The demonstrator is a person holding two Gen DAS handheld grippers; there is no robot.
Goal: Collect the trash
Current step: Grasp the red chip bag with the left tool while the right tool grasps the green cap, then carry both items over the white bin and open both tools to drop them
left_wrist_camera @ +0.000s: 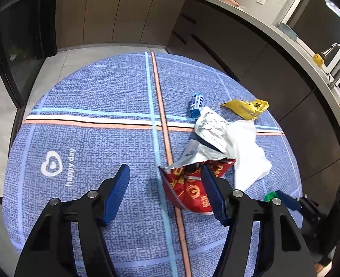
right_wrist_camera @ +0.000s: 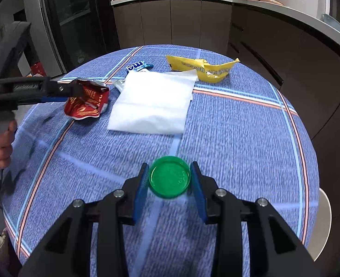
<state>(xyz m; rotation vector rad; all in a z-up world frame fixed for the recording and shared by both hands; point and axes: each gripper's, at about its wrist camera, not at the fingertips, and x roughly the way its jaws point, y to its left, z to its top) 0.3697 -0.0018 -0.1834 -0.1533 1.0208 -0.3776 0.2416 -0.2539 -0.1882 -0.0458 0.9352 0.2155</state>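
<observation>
Your right tool (right_wrist_camera: 169,180) tilts down at the worktop (right_wrist_camera: 239,138), pinching the green lid (right_wrist_camera: 169,177). Your left tool (left_wrist_camera: 165,191) angles down too, spread, one pad against the red wrapper (left_wrist_camera: 188,189).

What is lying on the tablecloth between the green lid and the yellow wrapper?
In the right wrist view, a white napkin lies between the green lid and the yellow wrapper. Its far corner reaches the wrapper; bare tablecloth separates it from the lid.

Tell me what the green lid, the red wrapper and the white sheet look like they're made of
Green lid: probably plastic, see-through and glossy, with a moulded rim.
Red wrapper: looks like foil-lined plastic film, since it is crinkled, with a shiny silver inside showing at the torn edge.
White sheet: likely tissue or thin paper, matte, soft and folded flat; cloth cannot be ruled out.
</observation>
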